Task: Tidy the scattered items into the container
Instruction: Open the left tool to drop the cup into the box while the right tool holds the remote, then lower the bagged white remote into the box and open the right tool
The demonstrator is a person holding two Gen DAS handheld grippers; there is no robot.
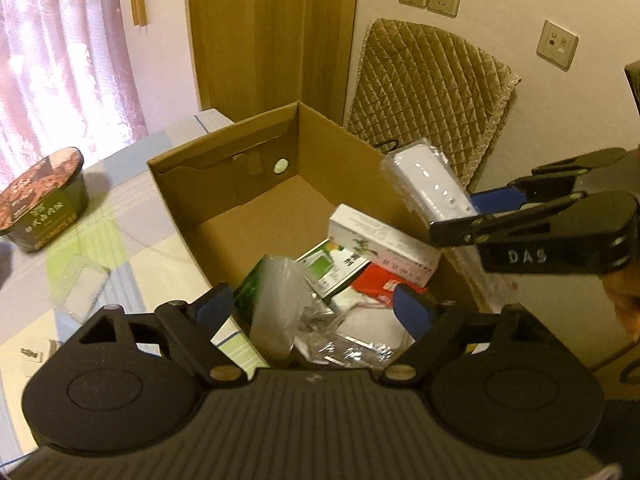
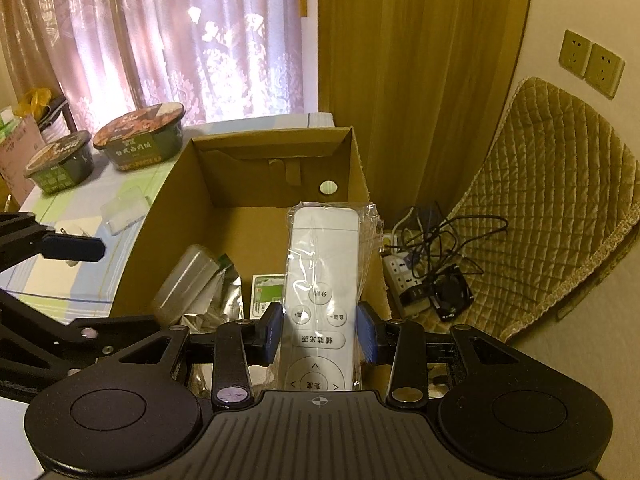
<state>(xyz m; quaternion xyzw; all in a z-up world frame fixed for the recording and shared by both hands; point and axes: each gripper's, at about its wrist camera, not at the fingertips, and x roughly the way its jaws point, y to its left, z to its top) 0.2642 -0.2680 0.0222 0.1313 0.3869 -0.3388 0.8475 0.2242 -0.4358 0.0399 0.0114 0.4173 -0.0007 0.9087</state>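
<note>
An open cardboard box (image 1: pixel 352 152) (image 2: pixel 168 216) stands on the table and holds small cartons, a red pack, foil and a cloudy plastic case (image 1: pixel 280 300). My right gripper (image 2: pixel 320 334) is shut on a white remote in a clear plastic sleeve (image 2: pixel 322 280), held above the box's right wall; the left wrist view shows this remote (image 1: pixel 434 190) over the right rim with the right gripper (image 1: pixel 480 216) behind it. My left gripper (image 1: pixel 316 306) hovers open over the near end of the box with nothing between its fingers.
Two instant noodle bowls (image 2: pixel 140 138) (image 2: pixel 60 160) and a clear plastic case (image 2: pixel 122 212) lie on the chequered tablecloth (image 1: pixel 120 240) left of the box. A quilted chair back (image 2: pixel 560 200) stands right, with a power strip and cables (image 2: pixel 416 276) on the floor.
</note>
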